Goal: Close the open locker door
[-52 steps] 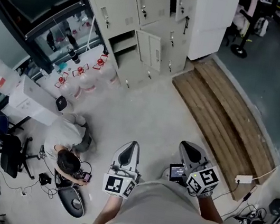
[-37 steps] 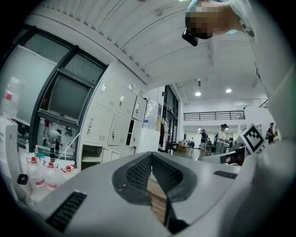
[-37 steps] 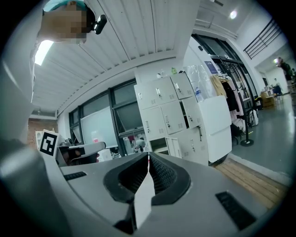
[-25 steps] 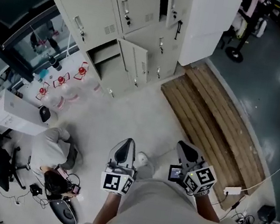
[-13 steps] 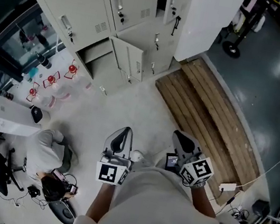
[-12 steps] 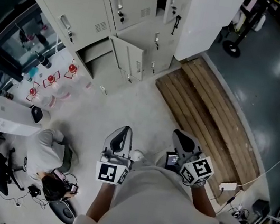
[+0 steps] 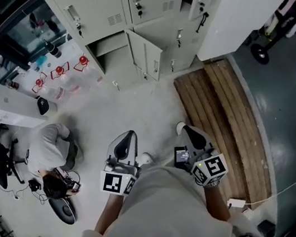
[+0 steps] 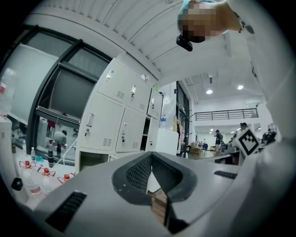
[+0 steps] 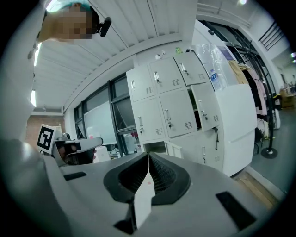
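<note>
A bank of grey lockers [image 7: 128, 4] stands ahead on the floor. One low door [image 7: 147, 58] hangs open beside its dark compartment [image 7: 110, 51]; in the right gripper view that door [image 9: 178, 149] shows low under the lockers [image 9: 166, 106]. A second door [image 7: 201, 2] higher up is ajar too. My left gripper [image 7: 128, 135] and right gripper [image 7: 187, 130] are held at waist height, well short of the lockers. Both are shut with nothing between the jaws, as seen at the left gripper [image 8: 151, 155] and the right gripper [image 9: 148, 157].
Wooden planks [image 7: 228, 112] lie on the floor to the right. A person [image 7: 51, 155] crouches at lower left near a white box [image 7: 11, 105]. Red-capped bottles [image 7: 60, 71] stand left of the lockers. A white cabinet [image 7: 239, 18] adjoins them on the right.
The head view has moved in on the lockers over two seconds, and they sit nearer and larger. Both grippers keep their place in front of the body and stay shut.
</note>
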Motion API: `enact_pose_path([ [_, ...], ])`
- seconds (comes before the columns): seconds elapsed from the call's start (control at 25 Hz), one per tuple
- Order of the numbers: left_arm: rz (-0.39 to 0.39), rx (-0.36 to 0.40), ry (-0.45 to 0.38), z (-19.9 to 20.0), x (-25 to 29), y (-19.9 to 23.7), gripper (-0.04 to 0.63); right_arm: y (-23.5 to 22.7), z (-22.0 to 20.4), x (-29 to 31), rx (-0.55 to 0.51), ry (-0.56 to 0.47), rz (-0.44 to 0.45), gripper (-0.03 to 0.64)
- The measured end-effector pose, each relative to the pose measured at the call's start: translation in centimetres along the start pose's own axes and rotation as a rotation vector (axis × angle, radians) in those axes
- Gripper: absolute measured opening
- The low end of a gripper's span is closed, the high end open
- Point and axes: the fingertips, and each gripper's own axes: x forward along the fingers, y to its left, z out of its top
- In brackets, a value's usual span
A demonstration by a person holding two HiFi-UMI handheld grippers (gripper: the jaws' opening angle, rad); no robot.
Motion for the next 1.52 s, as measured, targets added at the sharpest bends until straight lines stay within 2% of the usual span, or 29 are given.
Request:
enact_pose_path([
  [0.32, 0.191, -0.013, -0.021, -0.8, 6.7, 1.9, 0.008, -7.3, 2.2, 7.6, -0.085, 0.072, 0.236, 0.029],
  [0.56, 0.294, -0.023, -0.022, -1.1, 12.9, 1.0, 0.008, -13.6, 3.3, 12.6, -0.162, 0.123, 0.407, 0.029],
  [0.84, 0.384, -0.019, 0.002, -2.6, 18.9, 0.4, 0.008, -19.0, 1.5, 18.1, -0.215, 0.173, 0.594, 0.029],
  [1.0, 0.411, -0.039, 0.049, -4.9, 21.8, 0.8, 0.008, -22.2, -1.5, 22.5, -0.207, 0.214, 0.624, 0.029],
  [1.2, 0.387, -0.063, 0.099, -7.3, 25.5, 1.7, 0.008, -24.7, -6.2, 28.0, -0.220, 0.251, 0.677, 0.029],
  [1.36, 0.376, -0.053, 0.103, -9.2, 28.8, 3.7, 0.008, -25.0, -10.7, 31.4, -0.251, 0.286, 0.749, 0.031],
  [1.52, 0.375, -0.063, 0.103, -11.4, 31.5, 5.2, 0.008, -25.5, -15.0, 34.3, -0.216, 0.332, 0.811, 0.034],
])
